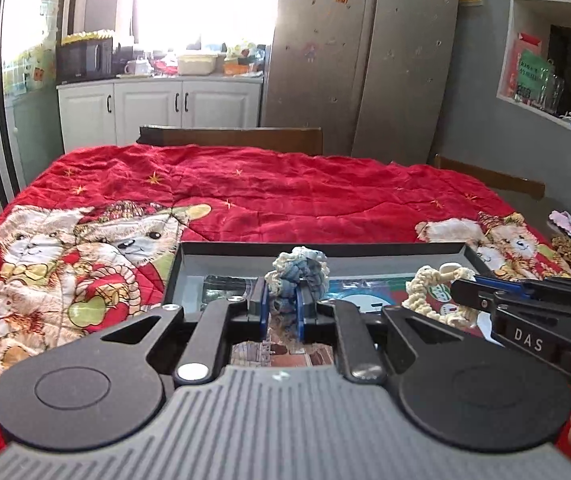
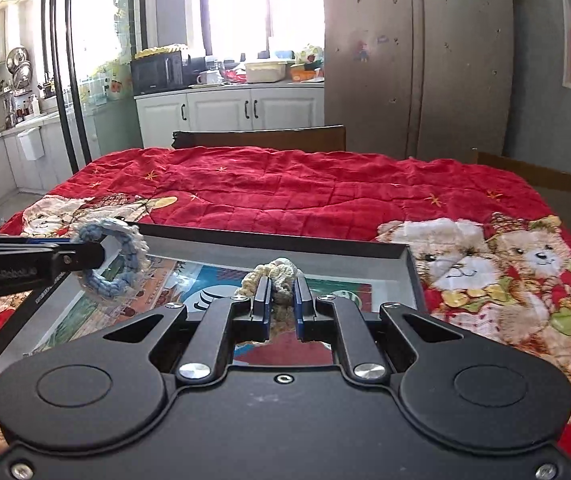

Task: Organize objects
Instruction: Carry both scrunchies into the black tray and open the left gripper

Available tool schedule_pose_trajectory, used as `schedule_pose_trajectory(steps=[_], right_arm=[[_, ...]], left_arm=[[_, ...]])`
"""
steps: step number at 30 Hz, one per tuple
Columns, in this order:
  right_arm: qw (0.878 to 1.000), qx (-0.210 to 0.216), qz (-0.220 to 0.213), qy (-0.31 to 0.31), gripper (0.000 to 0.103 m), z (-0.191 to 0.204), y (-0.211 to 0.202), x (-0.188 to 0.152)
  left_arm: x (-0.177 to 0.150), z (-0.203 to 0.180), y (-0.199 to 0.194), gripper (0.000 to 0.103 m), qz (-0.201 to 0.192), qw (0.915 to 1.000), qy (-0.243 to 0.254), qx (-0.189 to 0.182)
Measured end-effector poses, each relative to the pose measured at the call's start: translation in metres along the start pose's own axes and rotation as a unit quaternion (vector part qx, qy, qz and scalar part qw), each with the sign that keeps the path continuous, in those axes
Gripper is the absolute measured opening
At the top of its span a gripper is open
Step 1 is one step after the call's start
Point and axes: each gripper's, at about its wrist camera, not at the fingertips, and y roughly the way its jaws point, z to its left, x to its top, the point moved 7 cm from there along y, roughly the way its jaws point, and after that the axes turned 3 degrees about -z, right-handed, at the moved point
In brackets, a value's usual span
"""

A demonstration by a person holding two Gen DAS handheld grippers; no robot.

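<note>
While clamped in the left gripper (image 1: 281,308), a blue-and-cream braided ring (image 1: 299,276) was held above the grey tray (image 1: 365,252); a cream braided ring (image 2: 273,276), partly hidden, was pinched by the right gripper (image 2: 283,308).

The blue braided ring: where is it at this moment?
The blue braided ring is pinched in the left gripper, held over the left part of the dark tray, left of the cream ring.
</note>
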Motion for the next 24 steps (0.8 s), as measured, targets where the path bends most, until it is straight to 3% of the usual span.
schedule_pose_trajectory(steps=[22,24], right_arm=[[0.999,-0.001,0.046,0.008,0.012,-0.001,0.038,-0.014],[0.999,0.0,0.048,0.009,0.013,0.0,0.039,-0.016]], left_arm=[[-0.012,0.005,0.038,0.018,0.06,0.998,0.001,0.02],[-0.013,0.006,0.04,0.025,0.065,0.9977,0.0,0.02]])
